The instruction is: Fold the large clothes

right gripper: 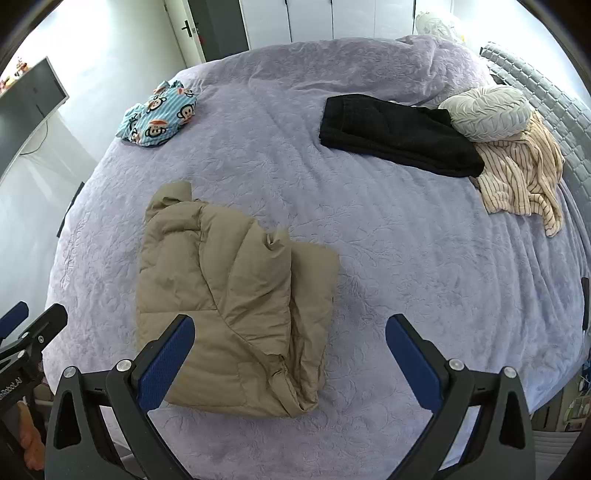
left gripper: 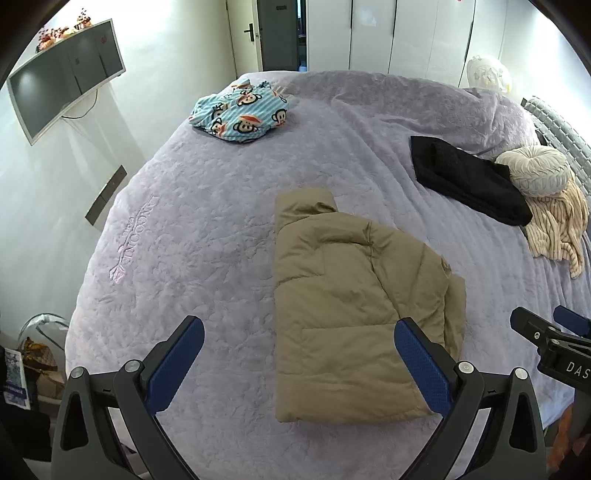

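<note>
Bed (left gripper: 207,229), covered in a lilac embossed plush blanket with embroidered lettering near its left edge; carries all garments listed. Item one: khaki padded jacket (left gripper: 343,306), folded into a long bundle, collar end pointing toward the far edge, lying near the bed's near edge, a little left of its middle in the right wrist view; one sleeve or panel is folded across the top. Item two: black garment (right gripper: 399,134), folded flat, toward the right edge near the headboard end, well apart from the jacket. Item three: cream striped garment (right gripper: 524,173), crumpled, just beside the black one and touching it, nearer the right edge. Item four: round pleated cushion (right gripper: 487,110), pale grey, resting on the striped garment and overlapping the black one. Item five: blue striped cloth with cartoon monkey print (left gripper: 240,110), bunched, near the far left corner. Left hand-held gripper (left gripper: 299,362): jaws spread wide, blue pads facing each other, nothing between them, hovering over the jacket's near end. Right hand-held gripper (right gripper: 290,358): jaws likewise wide apart and empty, above the jacket's right flank and bare blanket. Wall fittings: monitor (left gripper: 62,77) on the left wall; dark door (left gripper: 280,33) and white wardrobe panels (left gripper: 406,37) beyond the far edge.
</note>
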### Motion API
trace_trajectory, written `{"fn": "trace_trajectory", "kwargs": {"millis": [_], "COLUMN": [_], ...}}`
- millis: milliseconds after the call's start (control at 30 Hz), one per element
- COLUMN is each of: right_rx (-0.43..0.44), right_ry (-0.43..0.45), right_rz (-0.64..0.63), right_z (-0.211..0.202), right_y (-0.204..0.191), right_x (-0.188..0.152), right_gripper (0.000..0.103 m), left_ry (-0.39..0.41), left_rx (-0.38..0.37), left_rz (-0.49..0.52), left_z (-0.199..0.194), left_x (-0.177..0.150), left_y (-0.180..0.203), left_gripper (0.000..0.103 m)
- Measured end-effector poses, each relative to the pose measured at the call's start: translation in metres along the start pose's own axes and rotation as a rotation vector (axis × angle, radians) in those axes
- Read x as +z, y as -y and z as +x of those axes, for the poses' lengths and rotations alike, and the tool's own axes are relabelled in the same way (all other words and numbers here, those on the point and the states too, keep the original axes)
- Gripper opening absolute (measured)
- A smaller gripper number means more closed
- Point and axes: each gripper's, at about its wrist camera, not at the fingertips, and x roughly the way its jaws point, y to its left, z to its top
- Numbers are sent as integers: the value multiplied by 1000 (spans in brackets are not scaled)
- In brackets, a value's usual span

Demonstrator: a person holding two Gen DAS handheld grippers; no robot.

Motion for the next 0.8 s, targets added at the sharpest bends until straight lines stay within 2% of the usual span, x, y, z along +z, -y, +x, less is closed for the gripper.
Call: {"fn": "trace_trajectory", "kwargs": {"millis": [800], "right_rx": [-2], "right_ry": [-2], "right_rz": [2], "right_z": [0], "right_y": [-1], "right_x": [0], "right_gripper": [103], "left_ry": [-3], "left_rx": [11], "left_rz": [0], "left_z": [0], "left_x": [-2], "left_y": [2], "left_gripper": [103]}}
